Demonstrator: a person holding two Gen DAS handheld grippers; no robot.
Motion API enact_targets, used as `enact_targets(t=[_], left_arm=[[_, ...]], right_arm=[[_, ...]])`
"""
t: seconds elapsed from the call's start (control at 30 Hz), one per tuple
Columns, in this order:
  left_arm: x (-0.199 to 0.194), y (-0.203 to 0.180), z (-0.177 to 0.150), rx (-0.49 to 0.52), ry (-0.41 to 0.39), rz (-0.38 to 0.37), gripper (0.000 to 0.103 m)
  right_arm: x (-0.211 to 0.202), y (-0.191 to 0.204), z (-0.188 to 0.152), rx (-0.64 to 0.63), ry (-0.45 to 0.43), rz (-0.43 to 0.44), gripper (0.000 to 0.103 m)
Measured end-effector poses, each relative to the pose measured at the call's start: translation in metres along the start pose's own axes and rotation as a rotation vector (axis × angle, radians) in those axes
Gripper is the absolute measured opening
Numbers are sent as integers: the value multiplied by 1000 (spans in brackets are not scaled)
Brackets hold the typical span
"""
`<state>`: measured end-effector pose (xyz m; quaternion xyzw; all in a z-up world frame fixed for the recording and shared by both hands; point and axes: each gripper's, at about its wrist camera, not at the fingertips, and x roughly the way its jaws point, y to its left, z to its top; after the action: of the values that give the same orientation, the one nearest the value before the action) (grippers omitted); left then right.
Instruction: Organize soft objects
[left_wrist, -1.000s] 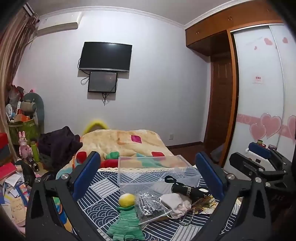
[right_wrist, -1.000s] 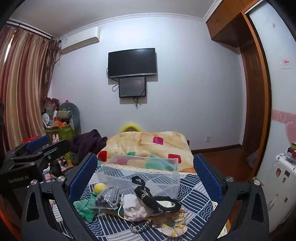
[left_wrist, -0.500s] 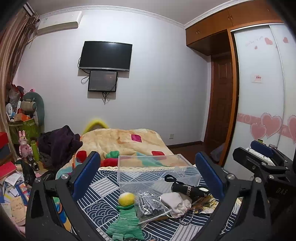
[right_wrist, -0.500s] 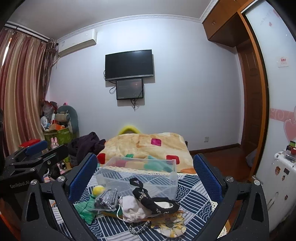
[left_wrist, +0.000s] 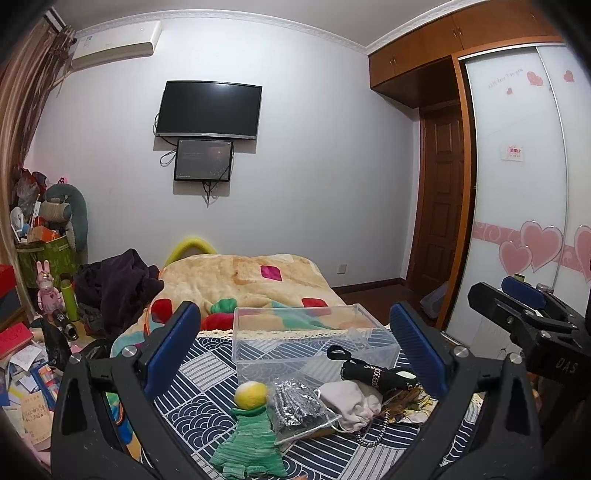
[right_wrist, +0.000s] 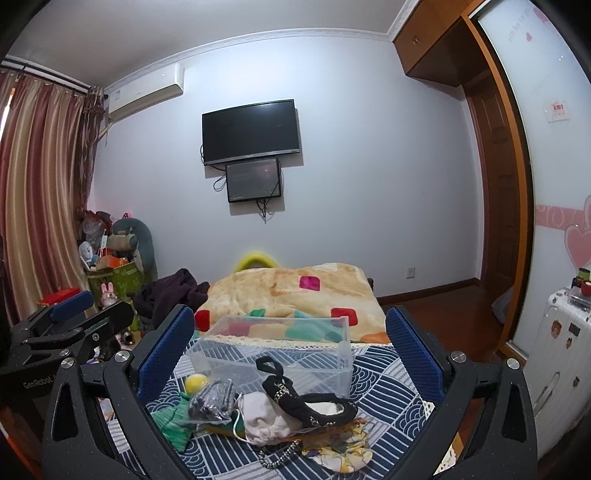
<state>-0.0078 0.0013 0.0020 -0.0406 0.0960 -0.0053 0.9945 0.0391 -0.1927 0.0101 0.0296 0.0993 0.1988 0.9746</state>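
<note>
1. Left wrist view: our left tool (left_wrist: 295, 343) hangs wide open and empty; the soft pile (left_wrist: 328, 402) lies just ahead and below on the bed (left_wrist: 207, 376), the clear bin (left_wrist: 310, 339) right behind it.
2. Right wrist view: our right tool (right_wrist: 290, 352) gapes empty; the black shoe (right_wrist: 306, 398) runs left-to-right between its fingers, nearer this hand, we judge.

Soft items (left_wrist: 347, 400) heaped (loosely) before clear bin (left_wrist: 314, 341).
</note>
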Motion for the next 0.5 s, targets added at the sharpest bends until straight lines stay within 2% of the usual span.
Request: enact_targets(t=[0.5], left_arm=[[1,-1,0,6,-3,4,103]], right_arm=[[0,-1,2,2,5,1,103]])
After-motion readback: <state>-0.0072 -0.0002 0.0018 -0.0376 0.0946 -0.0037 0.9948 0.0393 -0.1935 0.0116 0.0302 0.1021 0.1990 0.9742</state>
